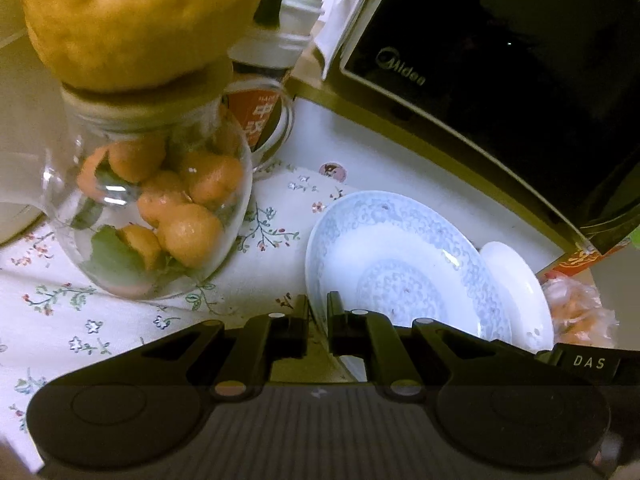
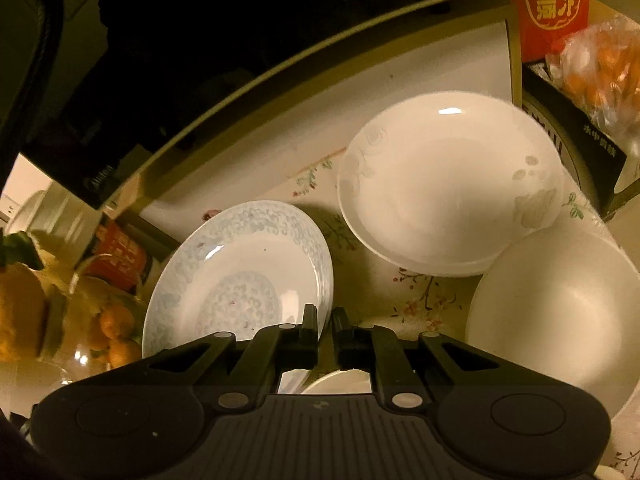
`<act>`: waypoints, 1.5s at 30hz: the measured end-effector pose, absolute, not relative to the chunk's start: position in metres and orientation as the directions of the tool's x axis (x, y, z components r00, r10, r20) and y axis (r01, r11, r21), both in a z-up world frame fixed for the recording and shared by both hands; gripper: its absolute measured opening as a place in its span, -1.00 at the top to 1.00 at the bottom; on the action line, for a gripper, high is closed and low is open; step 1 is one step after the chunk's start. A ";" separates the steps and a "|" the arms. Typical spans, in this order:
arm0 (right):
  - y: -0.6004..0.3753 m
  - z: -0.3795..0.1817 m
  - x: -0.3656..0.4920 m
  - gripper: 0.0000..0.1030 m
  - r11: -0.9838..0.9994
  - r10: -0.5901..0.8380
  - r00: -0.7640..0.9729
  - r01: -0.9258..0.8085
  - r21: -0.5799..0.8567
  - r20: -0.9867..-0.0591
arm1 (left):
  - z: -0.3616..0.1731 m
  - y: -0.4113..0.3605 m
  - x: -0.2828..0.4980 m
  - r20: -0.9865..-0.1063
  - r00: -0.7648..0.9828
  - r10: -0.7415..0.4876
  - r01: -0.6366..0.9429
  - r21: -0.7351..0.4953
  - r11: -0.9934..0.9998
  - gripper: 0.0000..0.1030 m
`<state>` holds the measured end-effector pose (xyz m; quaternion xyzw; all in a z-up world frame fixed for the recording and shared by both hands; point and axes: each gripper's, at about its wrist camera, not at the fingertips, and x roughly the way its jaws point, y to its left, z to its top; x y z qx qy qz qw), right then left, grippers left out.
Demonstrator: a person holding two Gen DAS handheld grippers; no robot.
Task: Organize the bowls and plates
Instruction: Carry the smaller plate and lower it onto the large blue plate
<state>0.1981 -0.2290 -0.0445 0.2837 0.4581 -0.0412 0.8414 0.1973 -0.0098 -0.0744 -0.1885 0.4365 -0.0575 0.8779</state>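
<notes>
- The left tongs (image 1: 318, 310) are pinching the near rim of the blue-patterned plate (image 1: 400, 264), which stands tilted up from the surface (image 1: 400, 168).
- The right tongs (image 2: 325, 322) are also pressed on the rim of this same plate (image 2: 240, 272), at its right edge, so both tongs hold one plate.
- The plate is round, glazed and shiny, with a pale blue scroll pattern on the rim and in the centre.
- Behind it, in the left view, one plain white dish (image 1: 520, 292) leans just beside it.
- In the right view I count two more white pieces: one shallow white plate (image 2: 448, 184) with faint grey flowers, tilted, and one smooth plain white bowl (image 2: 560, 312) near it.
- The floral cloth (image 1: 120, 320) covers the surface; it is white with small printed twigs.
- One clear glass jar (image 1: 152, 216) holds several small orange fruits and green leaves; one big yellow bumpy fruit (image 1: 136, 20) sits on its top.
- One black glossy microwave (image 1: 500, 60) stands behind.
</notes>
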 end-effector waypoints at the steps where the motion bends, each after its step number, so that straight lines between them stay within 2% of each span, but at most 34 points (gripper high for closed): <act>1: -0.229 -0.041 0.196 0.83 0.836 0.193 0.582 0.324 0.443 -0.790 | -0.070 -0.009 0.194 -0.742 0.615 -0.266 -0.061 -0.381 0.923 0.86; 12: -0.219 0.001 0.157 0.82 0.839 0.228 0.628 0.262 0.478 -0.744 | -0.025 0.008 0.134 -0.720 0.642 -0.264 -0.076 -0.402 0.912 0.86; 24: -0.191 0.043 0.069 0.80 0.868 0.261 0.639 0.172 0.465 -0.724 | 0.014 0.036 0.035 -0.687 0.683 -0.248 -0.083 -0.410 0.908 0.86; 32: -0.163 0.049 0.008 0.78 0.891 0.287 0.627 0.104 0.443 -0.725 | 0.007 0.065 -0.023 -0.702 0.675 -0.229 -0.108 -0.400 0.910 0.86; 45: -0.110 0.003 -0.034 0.77 0.922 0.303 0.504 0.059 0.382 -0.809 | -0.041 0.094 -0.066 -0.794 0.587 -0.158 -0.155 -0.302 0.940 0.86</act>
